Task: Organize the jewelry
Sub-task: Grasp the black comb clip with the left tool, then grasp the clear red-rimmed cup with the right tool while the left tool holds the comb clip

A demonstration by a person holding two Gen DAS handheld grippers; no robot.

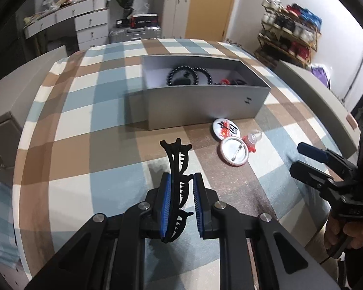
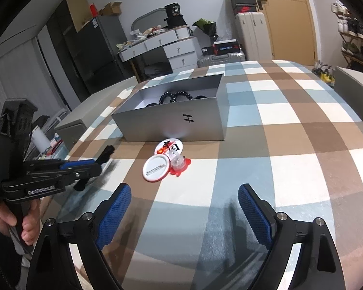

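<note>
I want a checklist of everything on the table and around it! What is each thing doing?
Surface: checked cloth over the table.
Job's things: black hair clip in the left hand-held gripper; grey box open, black bead bracelets inside; two round badges and a small red and clear trinket in front of the box.
Clutter: nothing seen.
Grippers: left shut on the clip; right hand-held gripper open, empty.
Cables: nothing seen.
Surroundings: white drawers, suitcases, shoe rack, door.
</note>
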